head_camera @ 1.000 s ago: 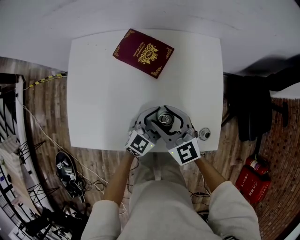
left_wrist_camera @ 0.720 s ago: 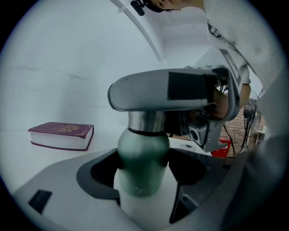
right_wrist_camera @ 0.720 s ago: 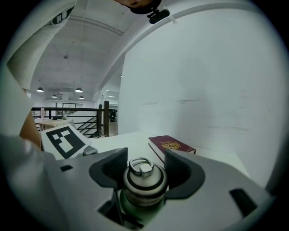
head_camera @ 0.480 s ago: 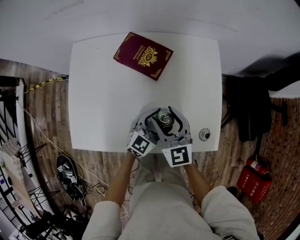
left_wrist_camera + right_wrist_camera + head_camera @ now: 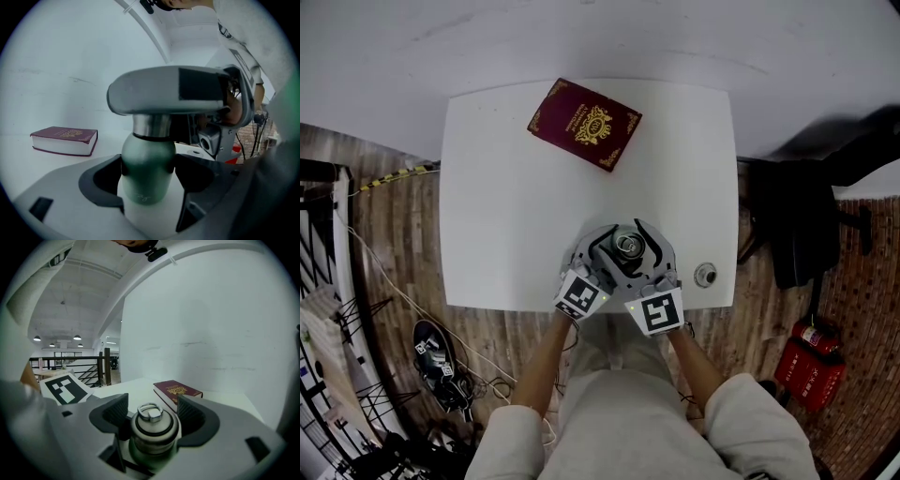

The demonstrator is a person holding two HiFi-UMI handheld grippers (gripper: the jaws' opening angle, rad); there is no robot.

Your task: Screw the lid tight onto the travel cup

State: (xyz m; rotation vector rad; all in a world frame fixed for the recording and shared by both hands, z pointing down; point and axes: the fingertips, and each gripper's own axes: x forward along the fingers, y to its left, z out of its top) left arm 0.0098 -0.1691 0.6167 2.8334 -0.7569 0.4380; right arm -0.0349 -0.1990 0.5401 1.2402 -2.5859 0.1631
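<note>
Right gripper view: right tool (image 5: 152,405) jaws have just been opening, loose around the lid (image 5: 151,427). Left tool (image 5: 149,182) clamps the travel cup (image 5: 147,157); likely a regrip for another twist.

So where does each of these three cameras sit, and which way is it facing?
Left gripper view: rides the left gripper, looks along its jaws, shut on the green travel cup; light clothing shows top right.
Right gripper view: rides the right gripper, looks over the lid, which sits between jaws that have just been opening.
Head view: on the person's head, facing steeply down at the white table; forearms, lap show.
All three share the cup and maroon book.
</note>
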